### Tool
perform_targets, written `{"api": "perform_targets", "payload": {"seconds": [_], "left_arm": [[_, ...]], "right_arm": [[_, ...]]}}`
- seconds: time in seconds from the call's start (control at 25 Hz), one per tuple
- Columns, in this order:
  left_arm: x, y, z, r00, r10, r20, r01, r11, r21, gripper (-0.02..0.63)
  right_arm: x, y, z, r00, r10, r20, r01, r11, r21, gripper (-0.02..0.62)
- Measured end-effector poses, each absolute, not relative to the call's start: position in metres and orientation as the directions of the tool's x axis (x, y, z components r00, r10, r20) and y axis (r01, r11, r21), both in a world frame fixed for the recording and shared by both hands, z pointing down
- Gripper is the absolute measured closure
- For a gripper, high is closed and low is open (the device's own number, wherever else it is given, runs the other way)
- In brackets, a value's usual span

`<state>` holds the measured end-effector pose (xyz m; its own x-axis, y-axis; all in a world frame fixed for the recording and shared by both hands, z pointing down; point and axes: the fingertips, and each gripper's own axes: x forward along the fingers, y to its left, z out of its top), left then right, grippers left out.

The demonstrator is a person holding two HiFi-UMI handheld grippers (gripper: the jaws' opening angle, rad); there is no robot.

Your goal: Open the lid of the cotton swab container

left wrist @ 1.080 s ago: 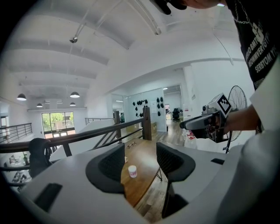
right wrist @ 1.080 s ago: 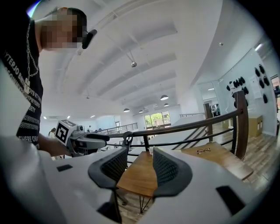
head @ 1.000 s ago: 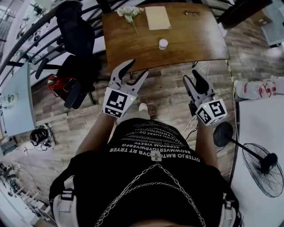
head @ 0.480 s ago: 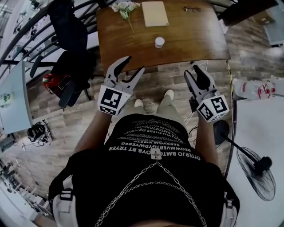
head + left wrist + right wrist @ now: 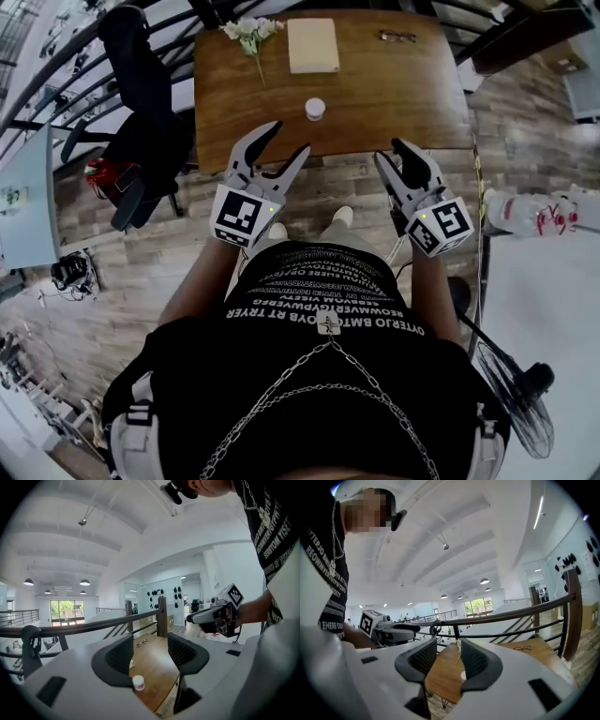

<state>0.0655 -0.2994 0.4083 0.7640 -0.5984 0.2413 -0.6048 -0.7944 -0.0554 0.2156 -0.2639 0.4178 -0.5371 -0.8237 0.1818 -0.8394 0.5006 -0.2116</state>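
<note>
A small white round cotton swab container (image 5: pixel 315 109) with its lid on stands near the front middle of the brown wooden table (image 5: pixel 394 103). It also shows between the left jaws in the left gripper view as a small white container (image 5: pixel 138 682), far off. My left gripper (image 5: pixel 280 148) hangs open in the air short of the table's front edge, nothing between its jaws. My right gripper (image 5: pixel 397 161) is held at the same height to the right, open and empty. In the right gripper view the container (image 5: pixel 463 675) peeks out beside the right jaw.
On the table's far side lie a beige notebook (image 5: pixel 312 44), a bunch of white flowers (image 5: pixel 247 31) and a pair of glasses (image 5: pixel 397 37). A black office chair (image 5: pixel 141 103) stands left of the table. A standing fan (image 5: pixel 511 394) is at the right. Railing runs behind the table.
The person has stepped toward the table, so it sits closer to both grippers. Both grippers stay raised and open, with the right jaws a touch narrower.
</note>
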Motion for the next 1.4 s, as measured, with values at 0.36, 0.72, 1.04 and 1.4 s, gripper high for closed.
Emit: {"api": "perform_targets", "payload": {"seconds": [0.36, 0.72, 1.04, 1.4], "left_arm": [[0.102, -0.312, 0.423, 0.687, -0.676, 0.266, -0.688, -0.723, -0.064, 0.374], [0.119, -0.306, 0.446, 0.625, -0.732, 0.271, -0.757, -0.654, -0.022, 0.368], [0.105, -0.310, 0.512, 0.573, -0.726, 0.381, -0.787, -0.617, 0.007, 0.342], [0.104, -0.363, 0.594, 0.590, -0.697, 0.408, -0.754, -0.656, -0.031, 0.324]], "right_arm": [[0.256, -0.303, 0.401, -0.610, -0.782, 0.127, -0.790, 0.588, -0.173, 0.434], [0.271, -0.320, 0.410, -0.700, -0.703, 0.127, -0.713, 0.677, -0.180, 0.443], [0.249, -0.334, 0.417, -0.772, -0.632, 0.065, -0.628, 0.743, -0.233, 0.445], [0.219, -0.365, 0.473, -0.797, -0.578, 0.174, -0.603, 0.774, -0.194, 0.445]]}}
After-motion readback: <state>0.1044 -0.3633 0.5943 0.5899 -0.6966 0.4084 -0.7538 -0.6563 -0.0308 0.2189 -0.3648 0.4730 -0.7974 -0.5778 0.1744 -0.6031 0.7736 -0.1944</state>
